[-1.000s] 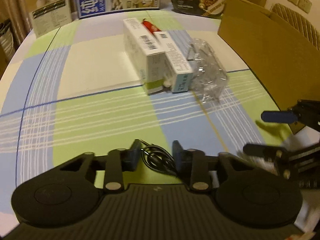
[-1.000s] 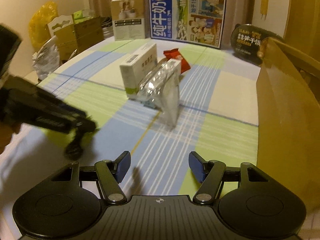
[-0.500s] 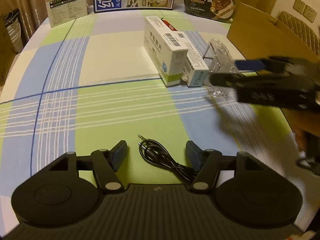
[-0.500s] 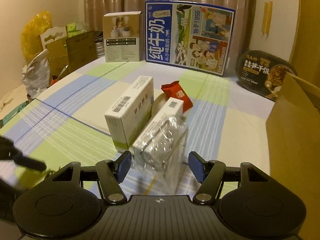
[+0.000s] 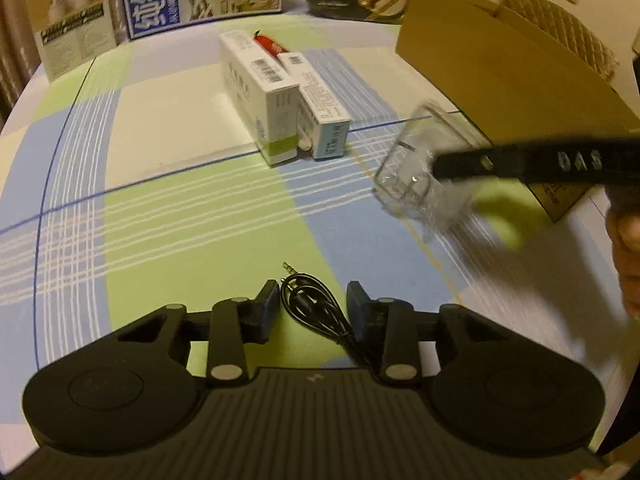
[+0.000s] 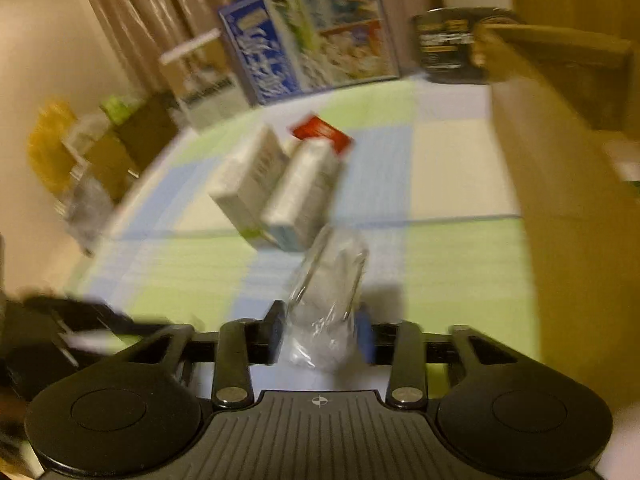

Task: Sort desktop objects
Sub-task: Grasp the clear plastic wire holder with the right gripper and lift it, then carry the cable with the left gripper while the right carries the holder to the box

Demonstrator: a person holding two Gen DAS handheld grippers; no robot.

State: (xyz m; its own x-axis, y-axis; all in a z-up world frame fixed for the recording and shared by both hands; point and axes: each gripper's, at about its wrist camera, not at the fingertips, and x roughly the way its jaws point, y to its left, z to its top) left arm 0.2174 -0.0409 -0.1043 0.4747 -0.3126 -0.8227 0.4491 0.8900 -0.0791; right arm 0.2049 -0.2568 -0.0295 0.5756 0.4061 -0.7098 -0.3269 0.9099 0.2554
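Now, right gripper (image 6: pixel 320 334): your jaws pinch the clear plastic container (image 6: pixel 326 304), lifted off the tabletop (image 5: pixel 192 216), likely so it clears the cardboard box (image 5: pixel 512 80) wall at 2 o'clock.
Left gripper (image 5: pixel 312 308): jaws spread either side of the black cable (image 5: pixel 316 308), probably ready for pickup.
Change: half a second ago the container stood beside the medicine boxes (image 5: pixel 280 100); now it's airborne.

Two matte black plastic grippers are seen, left (image 5: pixel 312 306) and right (image 6: pixel 320 330), each with a ribbed housing, round side discs, silver screws and dark blue pads (image 6: pixel 365 332). Bare skin of the right hand (image 5: pixel 626 256) is glimpsed.
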